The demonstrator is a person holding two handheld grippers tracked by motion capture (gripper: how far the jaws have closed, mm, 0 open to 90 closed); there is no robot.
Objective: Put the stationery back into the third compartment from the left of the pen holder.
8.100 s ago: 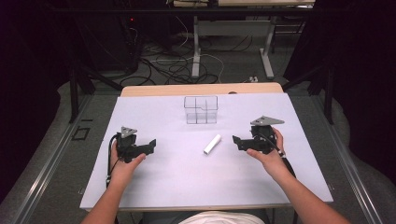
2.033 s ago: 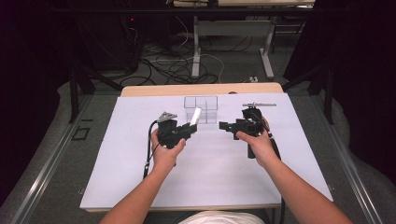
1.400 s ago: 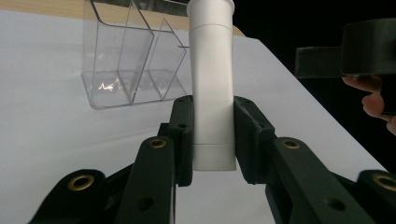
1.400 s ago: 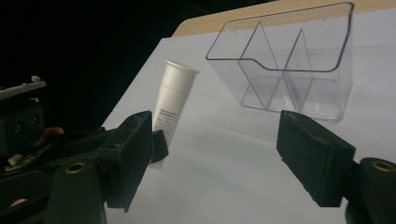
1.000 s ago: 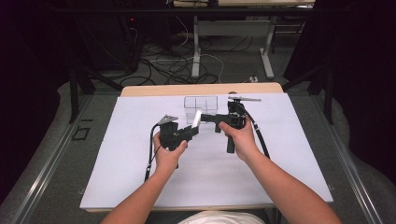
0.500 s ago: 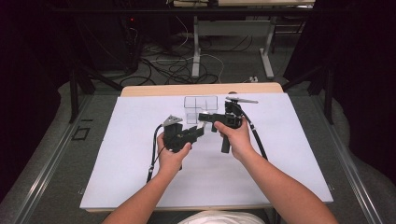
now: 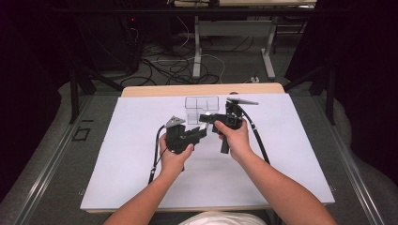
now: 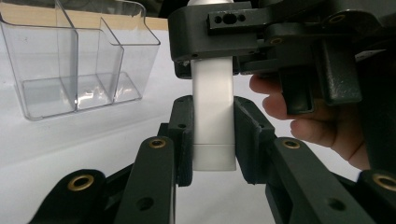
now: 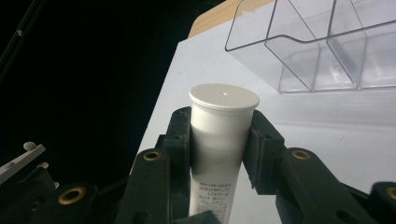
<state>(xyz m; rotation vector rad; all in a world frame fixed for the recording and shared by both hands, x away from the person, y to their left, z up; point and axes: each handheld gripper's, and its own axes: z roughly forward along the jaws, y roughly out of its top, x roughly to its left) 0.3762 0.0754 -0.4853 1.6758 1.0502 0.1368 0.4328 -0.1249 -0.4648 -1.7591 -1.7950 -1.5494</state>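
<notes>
A single white plastic tube with a flat white cap (image 9: 224, 135) is being held in the air above the white-covered table (image 7: 291, 168), just in front of the clear organiser, between the two grippers. Its lower part is being clamped by the left gripper (image 8: 212, 135), whose jaws are pressed against both sides of the tube's body. Its capped end is being gripped by the right gripper (image 9: 219, 140); those jaws have just been closing, and their pads are being pressed against the tube just below the cap.

In the high view the left gripper (image 7: 196, 134) is being held by the left hand (image 7: 174, 152) with its jaws pointing up and to the right, the forearm coming in from the bottom edge. The right gripper (image 7: 210, 118) is being held by the right hand (image 7: 234, 138) with its jaws pointing left, so that the two grippers are being brought together over the middle of the table.

One tube and two grippers are being counted, and one container. That container, a clear plastic organiser divided into compartments (image 7: 202, 108), is standing near the far edge of the table, just beyond the grippers, and nothing is being held in its compartments.
</notes>
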